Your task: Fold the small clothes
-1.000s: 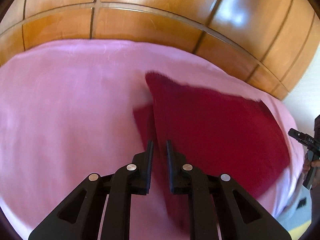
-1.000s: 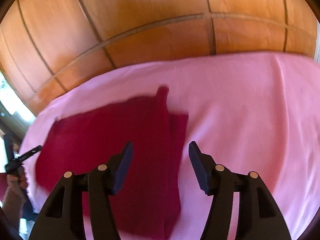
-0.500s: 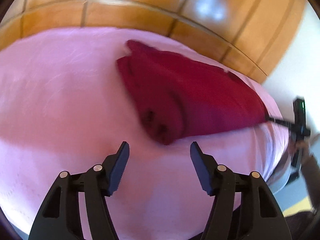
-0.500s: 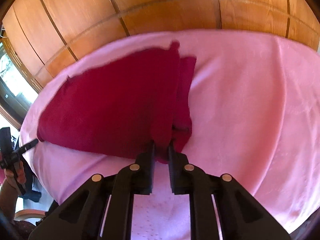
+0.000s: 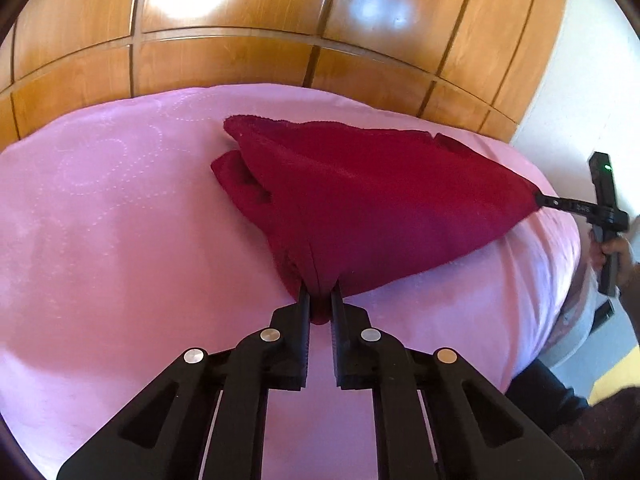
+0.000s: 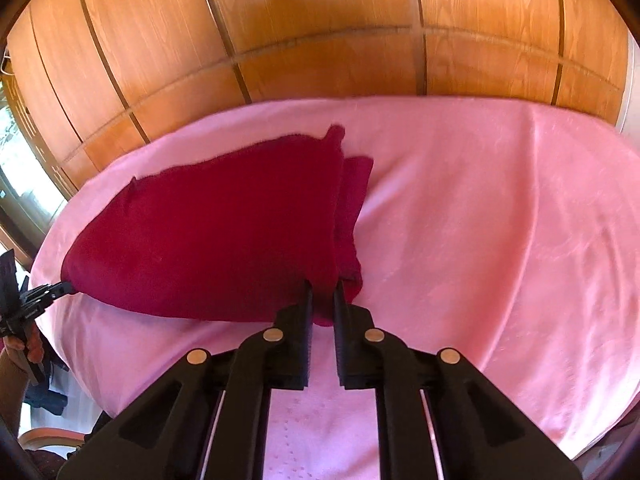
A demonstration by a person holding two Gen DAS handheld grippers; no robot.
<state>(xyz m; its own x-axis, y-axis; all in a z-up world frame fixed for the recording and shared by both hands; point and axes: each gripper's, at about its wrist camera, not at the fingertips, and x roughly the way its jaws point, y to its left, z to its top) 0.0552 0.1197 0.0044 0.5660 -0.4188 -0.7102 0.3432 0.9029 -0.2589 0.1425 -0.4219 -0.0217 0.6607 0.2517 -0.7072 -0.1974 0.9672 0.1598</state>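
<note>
**Both grippers clamped on near corners of the red garment**

Surface: pink bedsheet (image 5: 120,240) over a bed, with faint stitched circle patterning. Glossy wooden panelling (image 5: 224,56) runs along its far side, with bright light reflections near the top of both views.

Task item: dark red garment (image 5: 360,208), knit or fleece texture, lying on the sheet towards the near edge. It is folded over on itself; a second layer sticks out along one side edge (left side in the left wrist view, right side in the right wrist view). The exact type of garment cannot be told.

Left gripper (image 5: 320,300): jaws have just closed and now pinch a near corner of the garment. A tuck of red cloth sits between the fingers, bunched just above the tips.

Right gripper (image 6: 322,292): jaws closed on the other near corner, with red fabric caught between the fingers.

Cross-check: in the left wrist view the right gripper appears at the right edge, its tips touching the garment's pointed corner, handle held by the person's right hand (image 5: 612,248). In the right wrist view the left gripper appears at the left edge, likewise at the opposite corner, held by the left hand (image 6: 24,348). The cloth between the two grips looks drawn fairly taut.
</note>
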